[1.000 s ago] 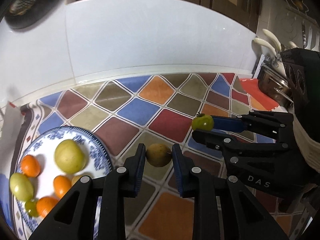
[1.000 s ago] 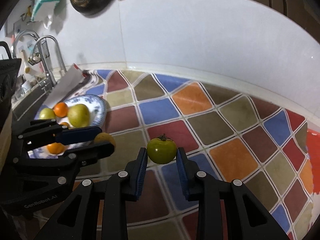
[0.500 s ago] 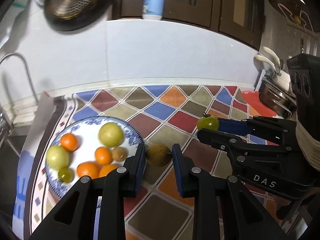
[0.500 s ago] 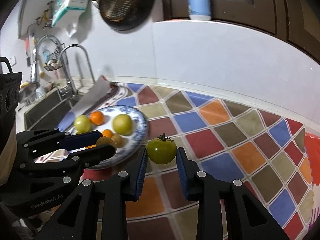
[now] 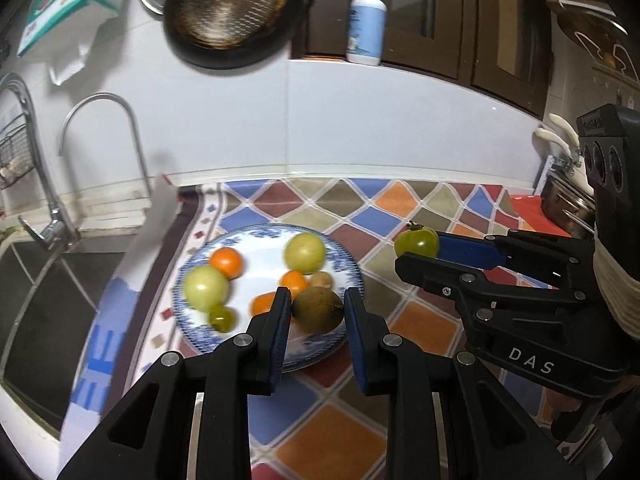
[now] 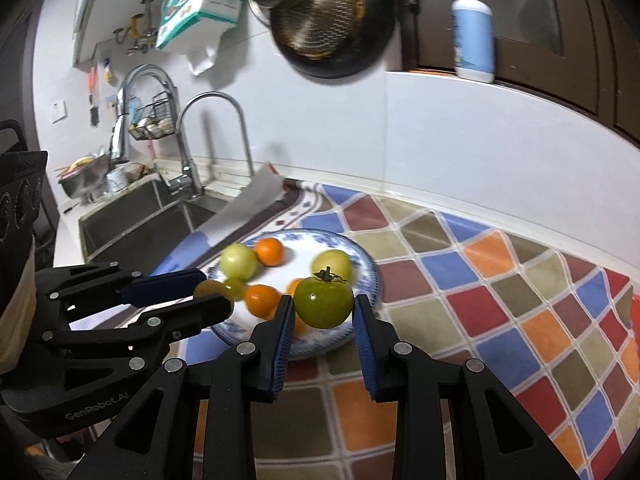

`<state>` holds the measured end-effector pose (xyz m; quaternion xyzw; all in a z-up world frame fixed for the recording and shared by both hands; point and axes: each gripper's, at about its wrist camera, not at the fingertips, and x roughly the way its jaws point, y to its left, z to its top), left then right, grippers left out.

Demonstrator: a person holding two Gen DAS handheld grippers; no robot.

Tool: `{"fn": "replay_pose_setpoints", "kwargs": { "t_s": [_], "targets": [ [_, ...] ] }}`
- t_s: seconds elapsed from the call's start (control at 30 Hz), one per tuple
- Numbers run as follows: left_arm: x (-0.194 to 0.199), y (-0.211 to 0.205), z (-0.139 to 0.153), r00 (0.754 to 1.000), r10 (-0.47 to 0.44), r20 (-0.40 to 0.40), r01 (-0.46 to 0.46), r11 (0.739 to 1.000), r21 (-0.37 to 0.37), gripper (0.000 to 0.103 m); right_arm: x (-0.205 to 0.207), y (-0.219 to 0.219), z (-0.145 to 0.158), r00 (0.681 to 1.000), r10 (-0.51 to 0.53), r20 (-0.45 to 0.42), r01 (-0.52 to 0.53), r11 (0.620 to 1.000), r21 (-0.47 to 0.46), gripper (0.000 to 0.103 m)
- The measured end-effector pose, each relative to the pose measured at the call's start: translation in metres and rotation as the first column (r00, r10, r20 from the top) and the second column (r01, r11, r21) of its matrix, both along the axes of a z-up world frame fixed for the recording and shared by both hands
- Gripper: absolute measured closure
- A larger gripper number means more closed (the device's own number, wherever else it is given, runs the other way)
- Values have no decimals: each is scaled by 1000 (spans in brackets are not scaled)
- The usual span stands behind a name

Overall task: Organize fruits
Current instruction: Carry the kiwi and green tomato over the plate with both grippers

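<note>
Closest to me, my left gripper [image 5: 318,314] is clamped on a brownish round fruit [image 5: 318,309], its pads pressed against both sides, and that fruit hangs above the near edge of the blue-patterned plate [image 5: 352,268]. Just beside it, my right gripper [image 6: 323,312] is closed on a green tomato [image 6: 323,302] with its stalk upward, also held over the near rim of the plate. To set these down well, I judge I should carry each one a little further in over a bare white patch, lower until the fruit almost rests, and only then ease the jaws apart, one hand at a time, so neither fruit rolls off the rim or knocks the others. On the plate sit two pale yellow-green fruits [image 5: 306,252], several small orange ones [image 5: 227,262] and a small green one [image 5: 221,319], so free room is mostly in the centre and toward the near side. The plate rests on the chequered coloured mat [image 5: 420,200]. Further back lie the sink [image 6: 132,220] with its curved tap [image 6: 216,140], and a dark pan [image 6: 332,12] hangs on the white wall.
</note>
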<state>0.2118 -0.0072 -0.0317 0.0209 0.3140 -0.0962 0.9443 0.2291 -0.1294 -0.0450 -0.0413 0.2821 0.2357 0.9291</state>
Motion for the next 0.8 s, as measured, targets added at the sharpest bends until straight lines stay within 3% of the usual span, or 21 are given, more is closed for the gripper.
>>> {"fn": "replay_pose_setpoints", "kwargs": {
  "t_s": [0.37, 0.8],
  "targets": [
    [9, 47, 5, 999, 32, 11, -32, 999, 17, 76, 10, 50, 0, 1000, 31, -2, -31, 999, -5, 72],
    [44, 74, -1, 1000, 12, -1, -12, 1000, 2, 76, 41, 78, -4, 1000, 5, -19, -5, 1000, -5, 72]
  ]
}}
